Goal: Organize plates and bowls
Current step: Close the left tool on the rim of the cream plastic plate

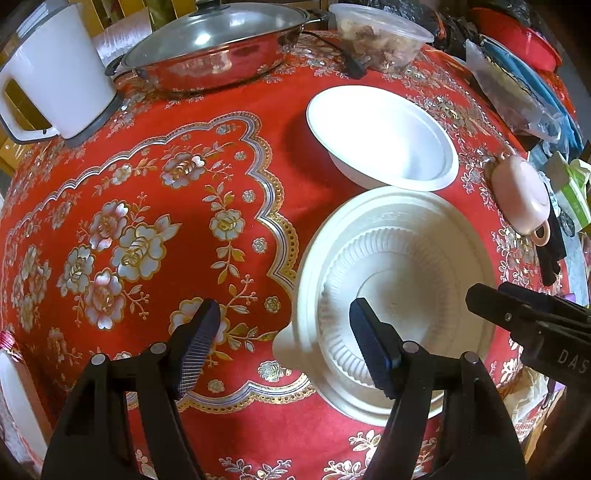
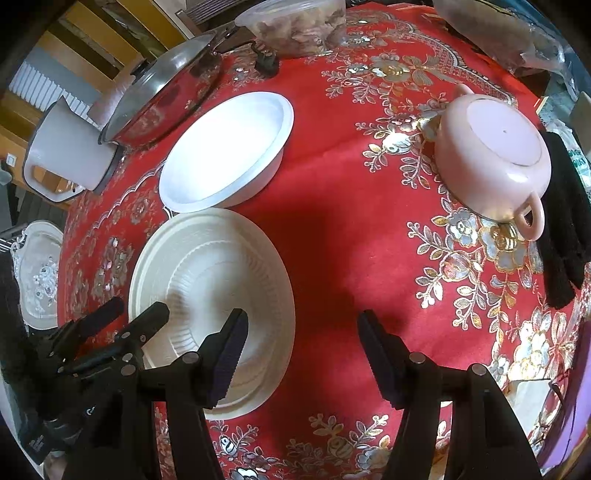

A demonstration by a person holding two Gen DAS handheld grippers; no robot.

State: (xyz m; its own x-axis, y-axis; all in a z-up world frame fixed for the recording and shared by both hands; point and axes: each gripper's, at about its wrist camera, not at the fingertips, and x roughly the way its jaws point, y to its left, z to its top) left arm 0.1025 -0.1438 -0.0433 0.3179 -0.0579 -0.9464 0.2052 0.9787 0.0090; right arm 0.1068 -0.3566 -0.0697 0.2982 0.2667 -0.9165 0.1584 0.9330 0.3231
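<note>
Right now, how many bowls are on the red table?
3. A ribbed cream bowl sits nearest the grippers, a smooth white bowl just behind it, and a pink bowl lies upside down off to the right. More may be hidden.

You're working over a red tablecloth (image 1: 155, 122) covered in gold and silver flower patterns, pretty glossy where the light hits it. Behind the far edge there's yellowish wooden furniture (image 2: 92, 26), slatted like a chair back or shelving, can't tell which. A pale ribbed panel (image 2: 37, 83) sits off left behind it.
</note>
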